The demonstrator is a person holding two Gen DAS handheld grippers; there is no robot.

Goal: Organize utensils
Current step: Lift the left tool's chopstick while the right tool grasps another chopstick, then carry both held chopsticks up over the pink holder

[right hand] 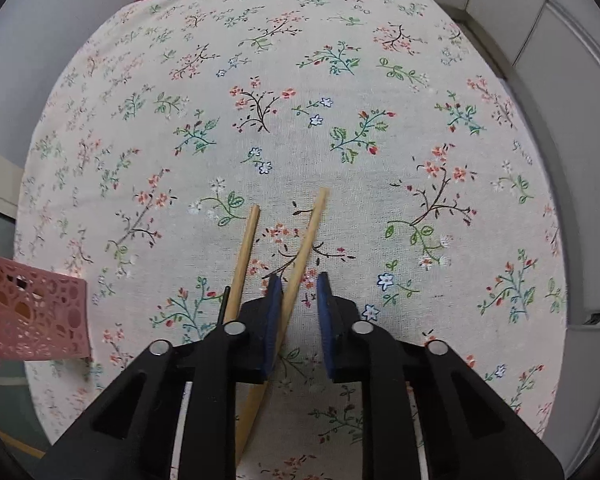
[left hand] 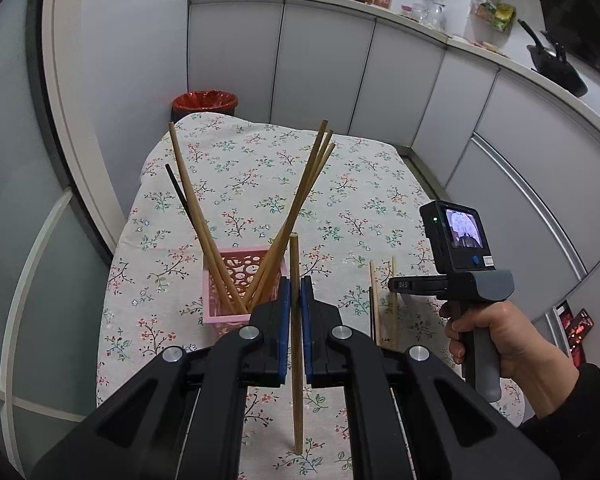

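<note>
My left gripper [left hand: 296, 300] is shut on a wooden chopstick [left hand: 296, 380] and holds it upright, just right of a pink perforated holder [left hand: 236, 280] with several wooden chopsticks and a black one leaning in it. My right gripper [right hand: 298, 300] is open, low over the table, its jaws around one of two wooden chopsticks [right hand: 306, 248] lying on the floral cloth; the other [right hand: 244, 256] lies just left of the left pad, beside a black chopstick [right hand: 223, 304]. The right gripper [left hand: 404, 285] and the lying chopsticks [left hand: 392, 300] also show in the left wrist view.
The floral tablecloth [right hand: 340, 80] covers a small table. The pink holder [right hand: 40, 312] shows at the left edge of the right wrist view. A red-lined bin [left hand: 205, 102] stands behind the table. Grey cabinets [left hand: 380, 80] run along the back and right.
</note>
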